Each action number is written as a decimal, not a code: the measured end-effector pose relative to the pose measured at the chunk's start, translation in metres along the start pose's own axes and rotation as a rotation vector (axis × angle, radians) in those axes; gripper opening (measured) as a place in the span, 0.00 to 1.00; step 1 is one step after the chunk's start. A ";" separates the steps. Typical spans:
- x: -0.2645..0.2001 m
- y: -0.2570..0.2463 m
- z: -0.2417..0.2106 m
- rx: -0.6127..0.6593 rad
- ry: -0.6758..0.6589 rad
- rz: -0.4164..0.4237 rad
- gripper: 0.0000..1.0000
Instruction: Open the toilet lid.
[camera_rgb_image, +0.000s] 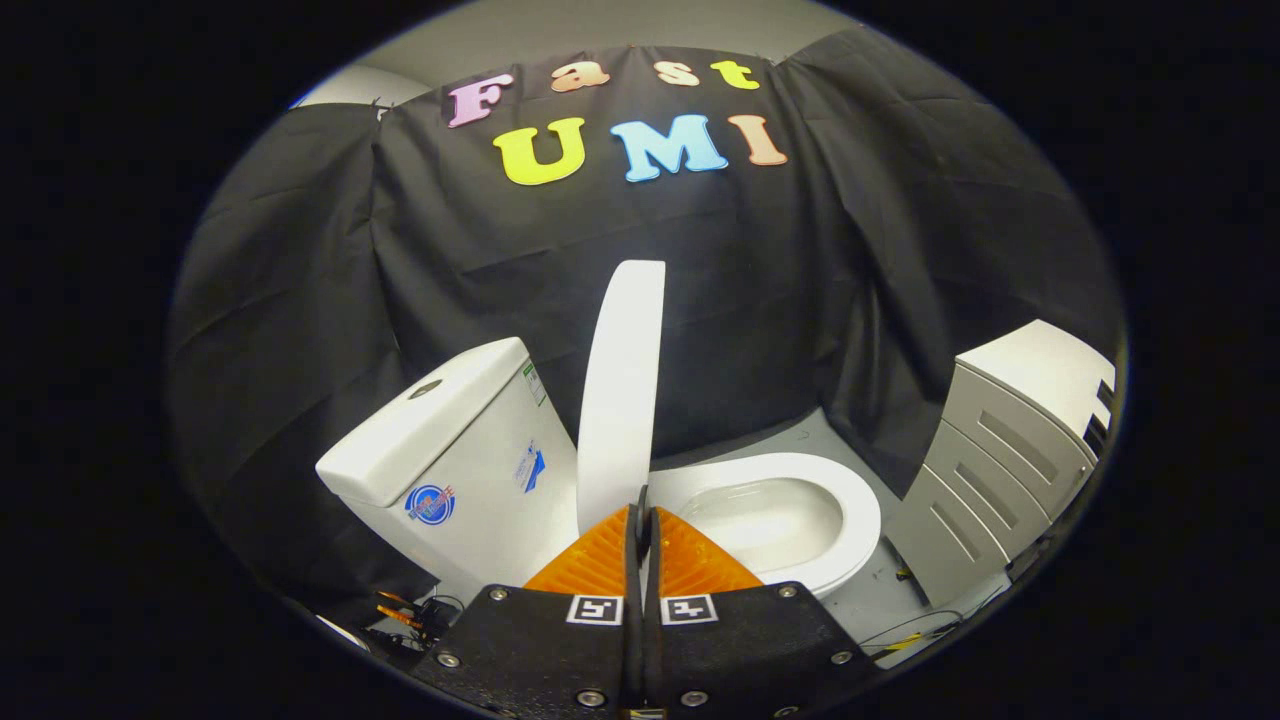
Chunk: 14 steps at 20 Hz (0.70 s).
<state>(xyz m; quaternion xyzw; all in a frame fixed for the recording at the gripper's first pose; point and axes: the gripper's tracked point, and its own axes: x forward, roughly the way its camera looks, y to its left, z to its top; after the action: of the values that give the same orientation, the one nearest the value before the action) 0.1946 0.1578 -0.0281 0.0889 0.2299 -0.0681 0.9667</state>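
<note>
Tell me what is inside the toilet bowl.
With the lid raised, the bowl shows bare white walls, nothing lying in it. Its near part is covered by the closed claw, which grips nothing.

A staged test booth, not a real bathroom: black cloth (300, 300) walls hang beyond a toilet (770, 510) standing on a bare floor, a grey drawer cabinet (1000, 470) to its right, and loose cables (410, 615) beside the fingers.
</note>
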 end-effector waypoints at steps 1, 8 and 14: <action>0.000 0.005 0.001 -0.013 -0.001 0.006 0.00; -0.002 0.030 0.002 -0.049 -0.015 0.041 0.00; 0.000 0.054 0.001 -0.103 -0.020 0.070 0.00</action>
<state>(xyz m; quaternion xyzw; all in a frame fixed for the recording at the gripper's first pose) 0.2040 0.2106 -0.0194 0.0465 0.2201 -0.0234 0.9741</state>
